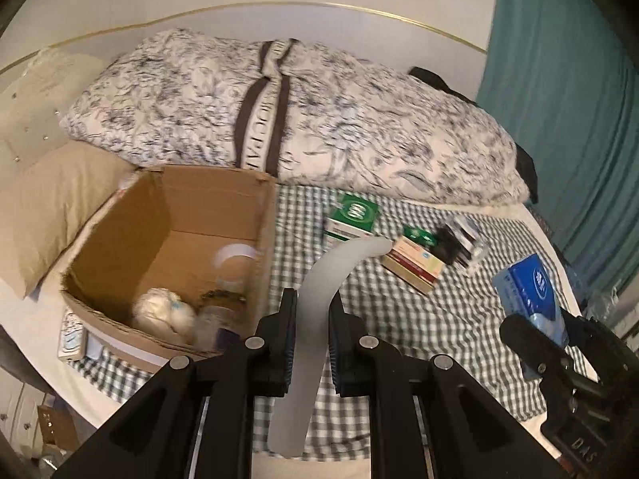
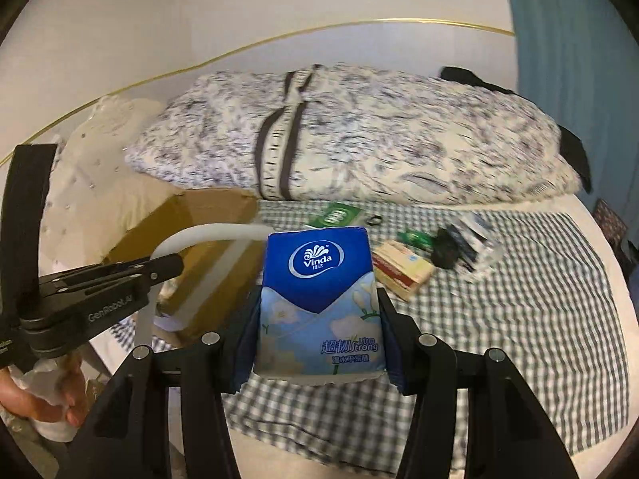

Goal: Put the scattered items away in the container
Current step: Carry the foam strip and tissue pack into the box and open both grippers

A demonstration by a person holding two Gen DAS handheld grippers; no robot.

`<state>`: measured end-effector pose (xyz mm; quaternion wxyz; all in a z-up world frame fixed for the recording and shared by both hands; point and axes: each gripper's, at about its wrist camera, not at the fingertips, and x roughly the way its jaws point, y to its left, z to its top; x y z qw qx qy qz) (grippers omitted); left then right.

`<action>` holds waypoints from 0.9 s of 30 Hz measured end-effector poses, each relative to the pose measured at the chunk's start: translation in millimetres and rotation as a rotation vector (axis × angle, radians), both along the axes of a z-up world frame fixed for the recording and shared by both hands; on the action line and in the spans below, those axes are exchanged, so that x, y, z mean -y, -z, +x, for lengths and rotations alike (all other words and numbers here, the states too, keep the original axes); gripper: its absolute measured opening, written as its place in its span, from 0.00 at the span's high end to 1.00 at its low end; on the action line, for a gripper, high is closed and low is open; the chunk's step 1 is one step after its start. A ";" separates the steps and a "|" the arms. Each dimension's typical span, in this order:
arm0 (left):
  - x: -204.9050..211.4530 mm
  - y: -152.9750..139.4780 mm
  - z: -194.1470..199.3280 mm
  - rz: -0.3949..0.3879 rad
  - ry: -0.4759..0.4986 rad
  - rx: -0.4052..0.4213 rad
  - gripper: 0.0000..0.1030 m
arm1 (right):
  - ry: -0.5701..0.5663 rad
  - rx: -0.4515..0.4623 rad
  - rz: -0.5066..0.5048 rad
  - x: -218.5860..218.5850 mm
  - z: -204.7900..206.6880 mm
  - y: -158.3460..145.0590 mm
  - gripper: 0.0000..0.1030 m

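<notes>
Left gripper (image 1: 313, 319): jaws nearly together, pinching a curved white strip (image 1: 319, 279) at mid-length; its ends jut out above and below the pads.

Right gripper (image 2: 317, 319): jaws half spread, clamped on either side of a blue tissue pack (image 2: 317, 279), held upright, lifted off the checked sheet (image 2: 519, 299).

Cardboard box (image 1: 247, 215): open, at the left of the bed, part filled.

Still loose on the sheet: green box (image 1: 353, 215), red-and-cream boxes (image 1: 415, 267), dark items (image 1: 455, 243).

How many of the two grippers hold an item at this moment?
2. The left gripper holds a curved white strip; the right gripper holds a blue tissue pack. Both hover above the checked cloth.
</notes>
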<state>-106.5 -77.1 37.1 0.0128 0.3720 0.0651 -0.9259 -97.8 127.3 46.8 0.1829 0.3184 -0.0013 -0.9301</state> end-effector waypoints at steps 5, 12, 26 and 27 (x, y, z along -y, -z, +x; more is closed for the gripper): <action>33.1 -3.1 0.6 0.011 -0.047 -0.012 0.87 | -0.077 -0.001 0.019 40.8 -3.4 -2.0 0.50; 80.3 0.0 -3.7 0.029 -0.114 -0.014 0.87 | -0.162 0.006 0.045 90.7 -13.0 -1.8 0.50; 146.6 19.1 -33.1 0.042 -0.196 0.017 0.87 | -0.281 0.064 0.051 176.0 -51.2 16.7 0.50; 149.8 20.5 -35.8 0.042 -0.198 0.020 0.87 | -0.291 0.073 0.055 182.6 -54.7 20.4 0.50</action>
